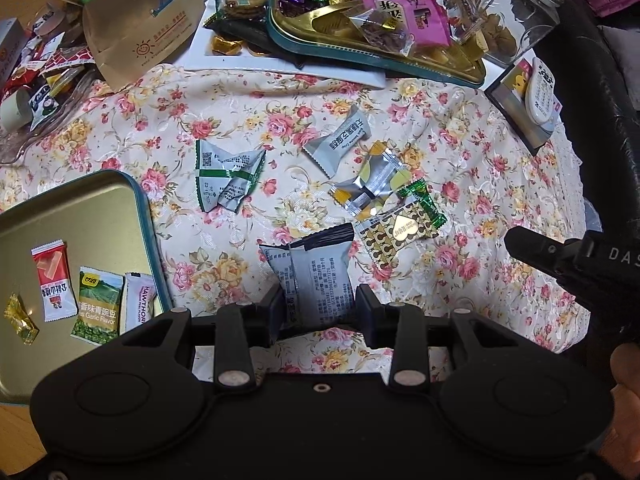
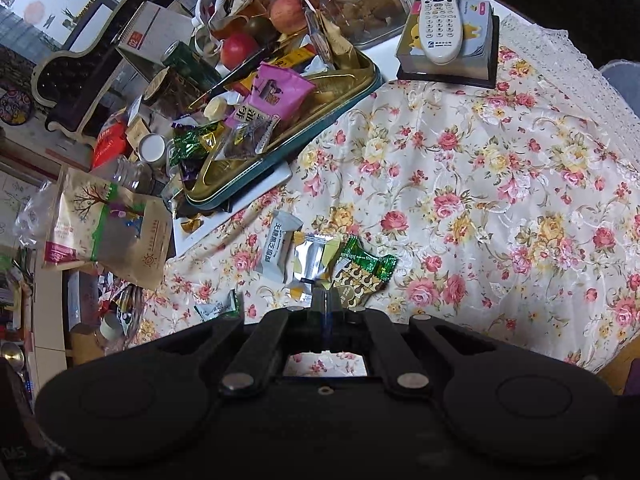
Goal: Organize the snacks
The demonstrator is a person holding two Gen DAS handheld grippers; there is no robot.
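My left gripper is shut on a grey snack packet with a black top, held over the floral tablecloth. Left of it lies a gold tin lid holding several small packets. Loose on the cloth are a green-and-white wrapper, a grey packet, a clear yellow-and-silver packet and a gold heart-patterned packet. My right gripper is shut and holds nothing that I can see, its tips just short of the gold packet and the yellow-and-silver packet. It also shows in the left wrist view.
A gold tray piled with sweets sits at the back on a white board. A brown paper bag and more packets lie at the back left. A clear jar and a remote on a box stand at the back right.
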